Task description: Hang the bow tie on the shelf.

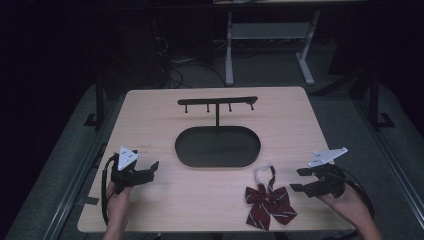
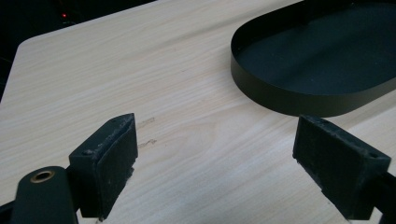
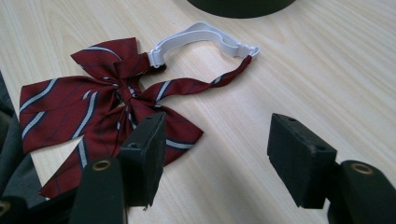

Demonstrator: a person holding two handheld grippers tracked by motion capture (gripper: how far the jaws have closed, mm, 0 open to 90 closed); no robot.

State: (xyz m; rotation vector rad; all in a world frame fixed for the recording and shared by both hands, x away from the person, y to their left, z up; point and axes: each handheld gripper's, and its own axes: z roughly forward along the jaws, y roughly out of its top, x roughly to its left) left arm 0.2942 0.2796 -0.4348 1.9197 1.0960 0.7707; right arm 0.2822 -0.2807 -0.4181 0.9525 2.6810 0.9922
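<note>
Bow tie [image 1: 269, 200] flat on table [image 1: 165, 200], near front edge, just left of right gripper [image 1: 299, 179]; white strap [image 1: 263, 171] points toward tray [image 1: 218, 146]. Right gripper nearer, jaws apart, empty. Left gripper [image 1: 152, 168] well apart from bow tie, jaws apart, empty.

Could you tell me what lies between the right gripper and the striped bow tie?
Nothing: the high view shows bare wooden table between the open right gripper and the bow tie; they are apart.
</note>
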